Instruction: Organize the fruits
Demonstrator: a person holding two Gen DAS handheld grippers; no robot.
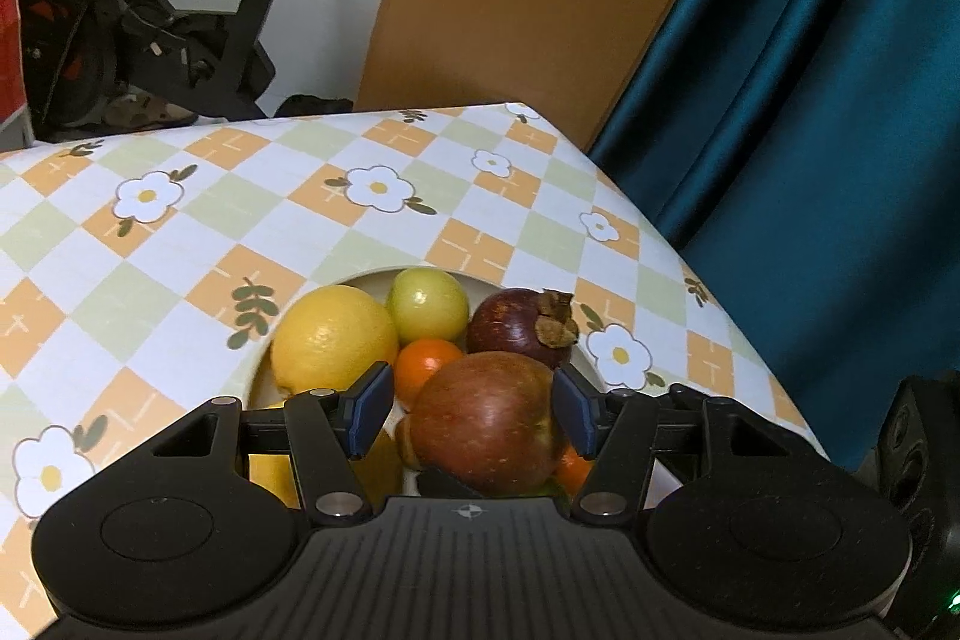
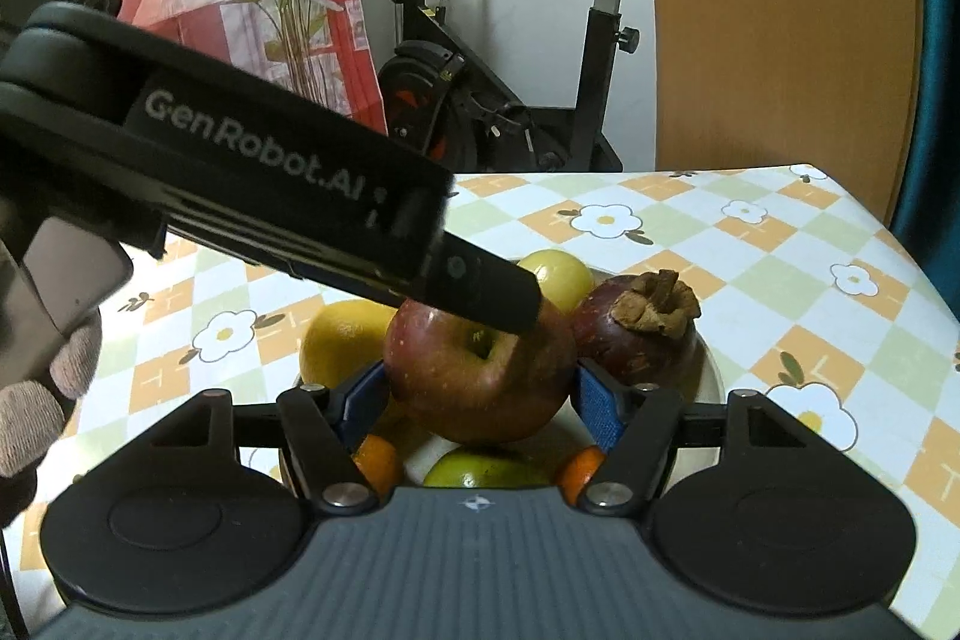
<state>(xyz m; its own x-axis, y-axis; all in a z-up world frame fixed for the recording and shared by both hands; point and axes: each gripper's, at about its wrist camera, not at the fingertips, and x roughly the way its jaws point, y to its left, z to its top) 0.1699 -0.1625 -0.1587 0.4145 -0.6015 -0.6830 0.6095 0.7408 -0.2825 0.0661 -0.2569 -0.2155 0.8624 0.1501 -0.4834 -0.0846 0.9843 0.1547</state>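
A red apple (image 1: 486, 421) lies on top of a cream plate (image 1: 259, 370) heaped with fruit, and both grippers are around it. My right gripper (image 2: 477, 406) is shut on the apple (image 2: 474, 376), a blue pad against each side. My left gripper (image 1: 471, 412) straddles the same apple. Its right pad meets the skin and its left pad stands a little apart. In the right wrist view, a left finger (image 2: 480, 286) lies across the apple's top. Around the apple sit a yellow lemon (image 1: 333, 340), a green fruit (image 1: 427, 305), a mangosteen (image 1: 516, 325) and a small orange (image 1: 426, 361).
The checked tablecloth (image 1: 180, 232) ends close to the plate on the right, beside a teal curtain (image 1: 810, 130). A gloved hand (image 2: 36, 400) holds the left gripper. A green apple (image 2: 486, 469) lies under the red one. An exercise bike (image 2: 480, 100) stands behind the table.
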